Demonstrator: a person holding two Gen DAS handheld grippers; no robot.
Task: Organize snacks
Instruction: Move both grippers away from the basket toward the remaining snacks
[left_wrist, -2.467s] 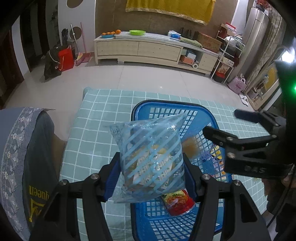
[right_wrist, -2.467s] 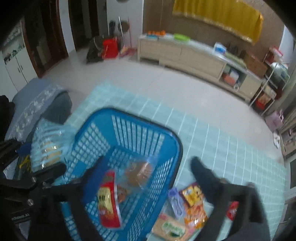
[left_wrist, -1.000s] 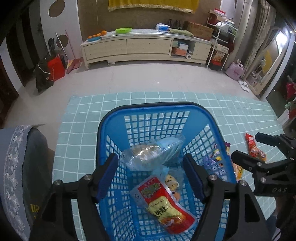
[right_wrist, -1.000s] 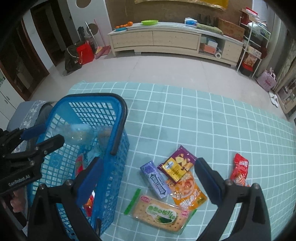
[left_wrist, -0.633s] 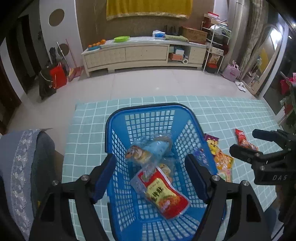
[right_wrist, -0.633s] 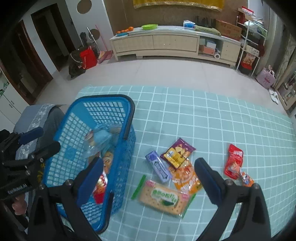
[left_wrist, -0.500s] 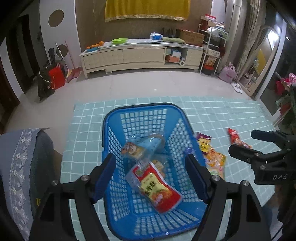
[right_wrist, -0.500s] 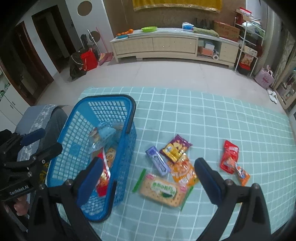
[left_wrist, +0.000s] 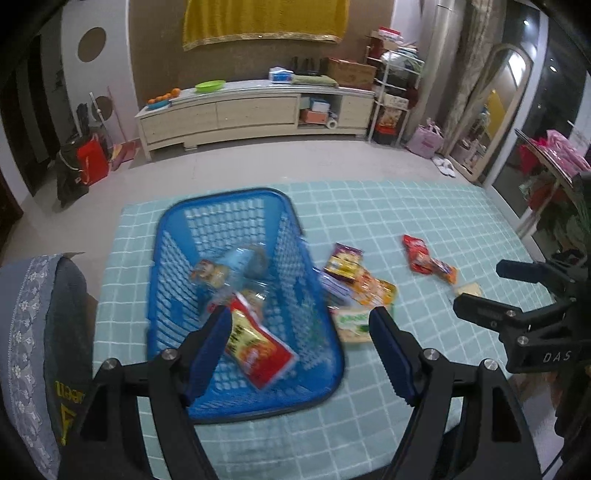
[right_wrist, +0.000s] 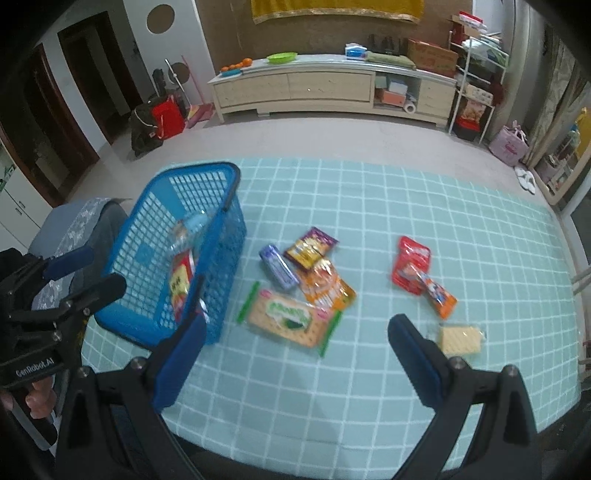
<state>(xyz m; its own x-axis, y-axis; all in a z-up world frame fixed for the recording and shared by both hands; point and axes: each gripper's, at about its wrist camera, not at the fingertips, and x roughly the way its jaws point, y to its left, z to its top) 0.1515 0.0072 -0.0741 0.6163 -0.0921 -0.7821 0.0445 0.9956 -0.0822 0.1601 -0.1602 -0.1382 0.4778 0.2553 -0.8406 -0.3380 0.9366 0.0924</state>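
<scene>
The left hand-held gripper (left_wrist: 299, 347) is hanging open and empty over the near end of the blue basket (left_wrist: 177, 236), and the right hand-held gripper (right_wrist: 295, 350) is likewise standing wide open with nothing between its fingers, above the checked cloth of the desk (right_wrist: 406, 206). The basket is already holding a red packet (left_wrist: 258, 350) and a clear bag of pastries (left_wrist: 225, 269), while the rest of the snacks are lying loose beside it: a green cracker pack (right_wrist: 291, 317), an orange packet (right_wrist: 327, 286), a purple bar (right_wrist: 279, 266), a dark purple-and-yellow packet (right_wrist: 310, 247), a red pouch (right_wrist: 410, 264) with an orange stick packet (right_wrist: 437, 290) across it, and a pale wafer (right_wrist: 460, 338) nearest the right fingers. The step in hand is probably fetching the next snack. Doing it well likely means the person is choosing one packet lying clear of its neighbours, such as the wafer, coming down with the fingers straddling its narrow sides, and closing gently so the contents are not being crushed.
</scene>
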